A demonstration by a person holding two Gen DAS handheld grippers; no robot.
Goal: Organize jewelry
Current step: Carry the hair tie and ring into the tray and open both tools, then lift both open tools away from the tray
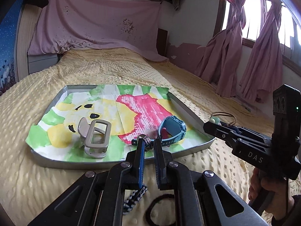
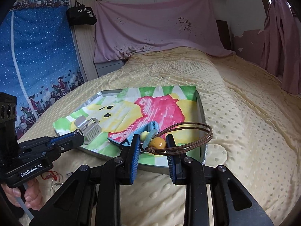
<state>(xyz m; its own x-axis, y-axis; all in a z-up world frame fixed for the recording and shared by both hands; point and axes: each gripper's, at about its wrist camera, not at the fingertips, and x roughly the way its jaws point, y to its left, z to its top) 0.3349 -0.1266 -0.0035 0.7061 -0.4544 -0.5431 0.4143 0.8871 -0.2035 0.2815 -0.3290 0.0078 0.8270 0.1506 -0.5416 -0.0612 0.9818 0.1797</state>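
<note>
Gripping a braided keychain [image 1: 144, 141] left and a beaded brown cord [image 2: 180, 135] right in each hand-held gripper, we had only a silver hair claw [image 1: 96, 136] and blue watch [image 1: 172, 130] in the metal tray [image 1: 188, 111].

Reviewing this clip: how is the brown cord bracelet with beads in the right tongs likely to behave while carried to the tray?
The cord bracelet probably flops: its thin loops sag past the right tongs. It looks light. The round amber bead seems glossy, so it may slip or swivel between the pads.

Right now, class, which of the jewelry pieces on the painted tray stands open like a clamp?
The silver hair claw, on the tray's left side. The blue watch beside it is a looped strap, not a clamp.
</note>
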